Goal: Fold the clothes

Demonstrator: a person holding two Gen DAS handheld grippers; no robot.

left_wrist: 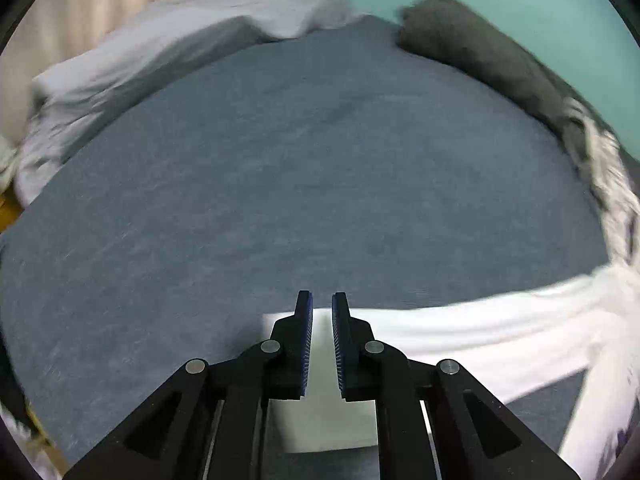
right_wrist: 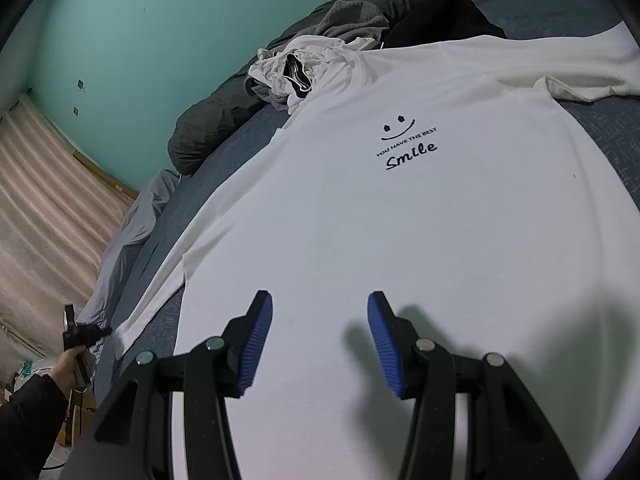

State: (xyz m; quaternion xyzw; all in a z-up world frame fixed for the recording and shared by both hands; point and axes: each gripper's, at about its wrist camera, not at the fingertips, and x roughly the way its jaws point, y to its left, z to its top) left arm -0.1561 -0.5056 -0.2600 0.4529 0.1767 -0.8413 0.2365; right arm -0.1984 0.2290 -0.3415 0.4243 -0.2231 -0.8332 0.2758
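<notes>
A white T-shirt [right_wrist: 400, 220] with a black "Smile" print [right_wrist: 406, 148] lies flat, front up, on the blue bed sheet [left_wrist: 280, 160]. My right gripper [right_wrist: 320, 300] hovers open over the shirt's lower body, with nothing between its fingers. One sleeve [left_wrist: 460, 332] stretches out to the side in the left wrist view. My left gripper [left_wrist: 322, 298] stands over that sleeve's end, its blue pads a narrow gap apart with white cloth showing beneath. In the right wrist view a hand [right_wrist: 68, 364] holds the left gripper [right_wrist: 86, 332] at the sleeve's tip.
A crumpled pile of white clothes [right_wrist: 296, 72] sits by the shirt's collar. A dark grey blanket [right_wrist: 224, 124] runs along the teal wall [right_wrist: 140, 40]. A pale duvet [left_wrist: 160, 52] is bunched at the bed's far side, near a striped curtain [right_wrist: 40, 200].
</notes>
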